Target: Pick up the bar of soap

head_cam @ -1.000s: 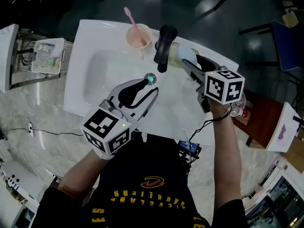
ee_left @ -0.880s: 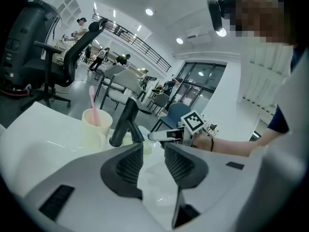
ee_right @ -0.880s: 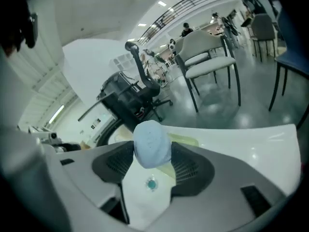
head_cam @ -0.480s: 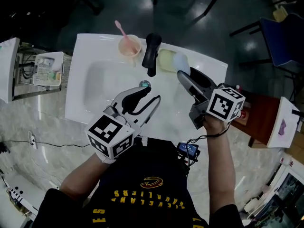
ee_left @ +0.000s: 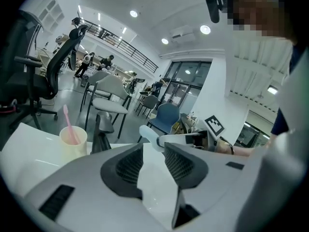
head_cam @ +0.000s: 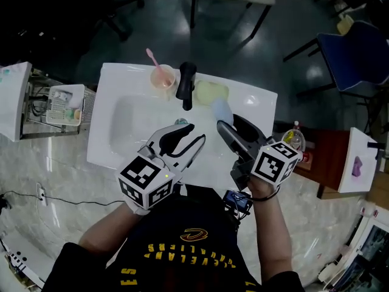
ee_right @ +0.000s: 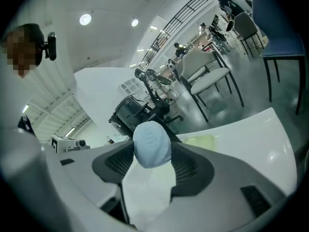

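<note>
A pale blue bar of soap (head_cam: 221, 109) (ee_right: 151, 143) sits clamped between the jaws of my right gripper (head_cam: 228, 120) (ee_right: 152, 153), lifted above the white sink top (head_cam: 255, 102). It hangs just in front of the yellow-green soap dish (head_cam: 211, 92), which is empty. My left gripper (head_cam: 189, 134) (ee_left: 153, 151) hovers over the basin (head_cam: 127, 123) with its jaws apart and nothing between them. In the left gripper view the soap (ee_left: 148, 133) shows beyond those jaws.
A black faucet (head_cam: 186, 83) stands at the back of the basin, beside a cup (head_cam: 163, 78) holding a pink toothbrush (head_cam: 151, 58). A wire basket (head_cam: 64, 105) is at the left. A bottle (head_cam: 293, 140) stands on a reddish stand at the right, a blue chair (head_cam: 358, 47) beyond.
My right gripper has drawn back from the soap dish toward me, carrying the soap with it. The left gripper has shifted slightly back as well.
</note>
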Motion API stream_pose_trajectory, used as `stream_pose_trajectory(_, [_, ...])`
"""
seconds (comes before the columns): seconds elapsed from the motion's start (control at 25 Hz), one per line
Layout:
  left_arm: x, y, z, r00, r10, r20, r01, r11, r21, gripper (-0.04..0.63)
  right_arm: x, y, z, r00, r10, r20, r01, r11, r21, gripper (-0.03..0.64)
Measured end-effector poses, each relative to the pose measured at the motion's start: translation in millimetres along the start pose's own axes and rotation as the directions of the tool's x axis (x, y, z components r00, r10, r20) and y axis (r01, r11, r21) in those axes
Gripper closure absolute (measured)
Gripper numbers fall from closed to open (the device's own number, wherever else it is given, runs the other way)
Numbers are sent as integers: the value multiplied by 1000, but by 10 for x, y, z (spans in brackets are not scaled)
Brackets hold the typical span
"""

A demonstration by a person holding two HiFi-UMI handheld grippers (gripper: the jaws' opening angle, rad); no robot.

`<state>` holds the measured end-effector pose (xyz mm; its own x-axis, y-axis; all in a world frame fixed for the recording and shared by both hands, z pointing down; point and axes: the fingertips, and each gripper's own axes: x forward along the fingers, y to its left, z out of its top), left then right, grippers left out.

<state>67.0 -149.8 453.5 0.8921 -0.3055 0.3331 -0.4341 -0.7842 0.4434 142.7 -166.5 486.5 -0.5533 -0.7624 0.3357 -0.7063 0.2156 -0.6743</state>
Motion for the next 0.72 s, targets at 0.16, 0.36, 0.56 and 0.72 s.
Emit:
stream_pose_trajectory(0.16, [-20,-118,88,1000,-6,17,6,1000,8,446,-132,177,91,999,12,35,-12,1000,-8,359])
stream_pose_trajectory(0.36, [-48,-247,262,998,-19,53,17,999,44,446,-260,426,247,996,29,84,-27,999,-35,359])
stream_pose_trajectory(0.56, [-150,-351,410,997,-29,73,24,997,77,446,-465,620,287,992,37,123,-30,998,-55,359])
stream_pose_trajectory(0.72, [-195,-418,584,995,-37,98,26,994,109,446,-631,728,458,985,36,166,-24,997,-75,359])
